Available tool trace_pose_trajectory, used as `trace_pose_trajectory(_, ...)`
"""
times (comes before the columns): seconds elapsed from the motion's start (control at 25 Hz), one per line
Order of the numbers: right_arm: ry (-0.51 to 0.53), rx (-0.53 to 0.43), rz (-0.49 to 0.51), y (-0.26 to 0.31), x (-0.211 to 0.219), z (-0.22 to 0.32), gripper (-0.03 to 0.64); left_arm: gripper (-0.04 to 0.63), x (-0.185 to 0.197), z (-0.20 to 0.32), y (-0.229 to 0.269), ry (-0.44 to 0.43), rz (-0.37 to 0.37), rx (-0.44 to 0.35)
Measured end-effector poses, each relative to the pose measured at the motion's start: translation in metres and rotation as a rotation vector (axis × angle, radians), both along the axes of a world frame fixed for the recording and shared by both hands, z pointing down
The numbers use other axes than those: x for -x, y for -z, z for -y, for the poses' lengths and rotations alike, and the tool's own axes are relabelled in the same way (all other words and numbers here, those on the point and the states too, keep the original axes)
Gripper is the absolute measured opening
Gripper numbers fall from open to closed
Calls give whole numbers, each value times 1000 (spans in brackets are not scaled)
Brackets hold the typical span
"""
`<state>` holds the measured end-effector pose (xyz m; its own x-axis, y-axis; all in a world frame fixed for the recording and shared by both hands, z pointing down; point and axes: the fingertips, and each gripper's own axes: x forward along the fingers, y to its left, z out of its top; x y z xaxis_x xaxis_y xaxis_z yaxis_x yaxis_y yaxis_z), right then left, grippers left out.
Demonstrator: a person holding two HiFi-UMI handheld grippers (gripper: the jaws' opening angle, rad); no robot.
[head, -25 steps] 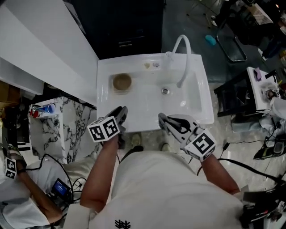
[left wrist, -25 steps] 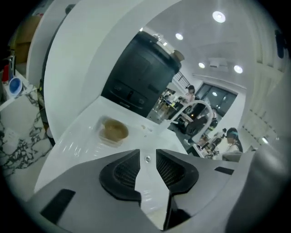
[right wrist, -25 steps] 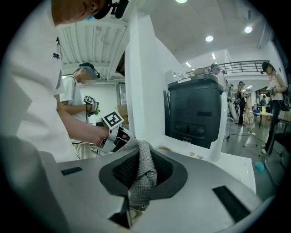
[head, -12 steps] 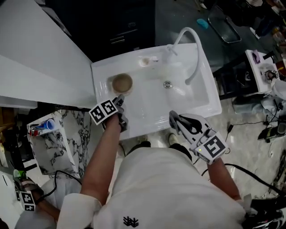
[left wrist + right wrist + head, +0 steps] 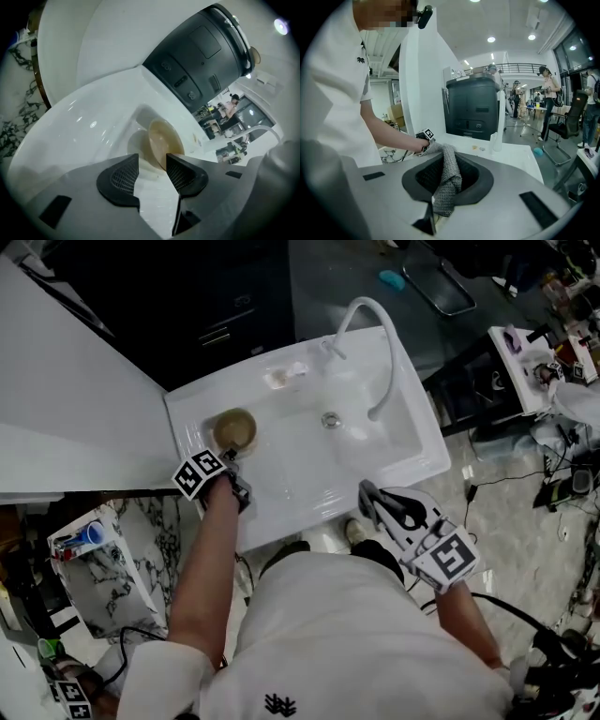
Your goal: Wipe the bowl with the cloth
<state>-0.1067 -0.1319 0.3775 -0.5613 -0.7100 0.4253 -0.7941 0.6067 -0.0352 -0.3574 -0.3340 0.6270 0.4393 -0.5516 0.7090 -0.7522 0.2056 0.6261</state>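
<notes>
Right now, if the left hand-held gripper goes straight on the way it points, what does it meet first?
Most likely the brown bowl in the sink, dead ahead. Jaws of the left hand-held gripper have just been opening, nothing between them.

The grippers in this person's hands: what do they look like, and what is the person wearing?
The left gripper and right gripper each have a grey body with two dark, mesh-textured pads and carry a white cube printed with black square markers. The person wears a white short-sleeved shirt with a small black emblem.
</notes>
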Motion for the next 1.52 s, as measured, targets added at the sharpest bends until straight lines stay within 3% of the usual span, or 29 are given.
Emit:
trace_pose_trajectory(0.24, -17, 10, -9, 0, -6, -3, 37, 163, -1, 11, -16, 0, 46, 57)
trace_pose_trajectory(0.36, 3, 1, -17, 1, -8, -6, 37, 31, 4, 9, -22, -1, 101, 83)
trace_pose_trajectory(0.96, 103, -20, 15, 0, -12, -1, 37, 17, -5, -16, 19, -50, 180, -16)
trace_pose_trajectory(1.2, 185, -42, 30, 6, -19, -2, 37, 18, -39, -54, 58, -113, 214, -64)
trace_pose_trajectory(1.52, 318, -88, 46, 13, -28, -11, 37, 17, -105, -116, 106, -99, 188, -118)
